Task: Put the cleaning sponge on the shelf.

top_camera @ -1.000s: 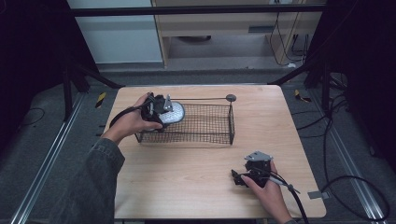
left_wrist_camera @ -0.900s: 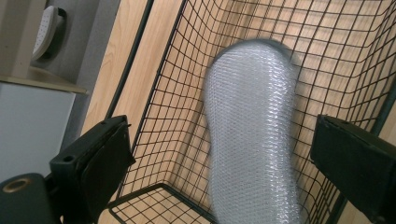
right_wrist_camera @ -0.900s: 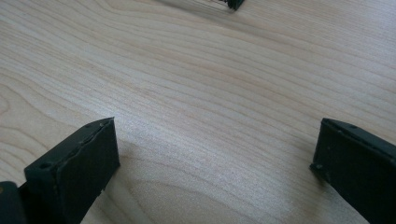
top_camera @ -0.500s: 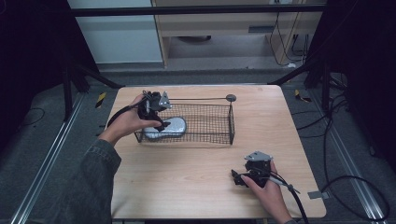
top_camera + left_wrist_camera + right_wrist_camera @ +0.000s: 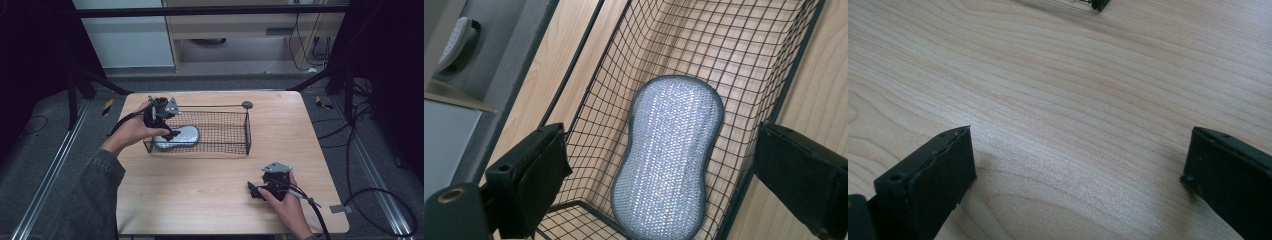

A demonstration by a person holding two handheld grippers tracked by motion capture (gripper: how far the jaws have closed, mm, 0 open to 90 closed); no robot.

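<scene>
Two grippers show from the high view: the left gripper (image 5: 167,126) hangs over the near-left end of the wire basket (image 5: 235,142), the right gripper (image 5: 260,190) rests low on the tabletop (image 5: 200,190); the silver scrubbing pad (image 5: 176,137) lies flat inside the basket. From the left gripper view the jaws gape wide and empty above the pad (image 5: 669,160), so lift straight up, clear of the mesh walls; from the right gripper view the jaws stand wide apart, holding nothing.

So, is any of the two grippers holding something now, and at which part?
Nothing is held. The left gripper has open jaws above the silver scrubbing pad, which lies in the wire basket. The right gripper is open over bare table.
</scene>
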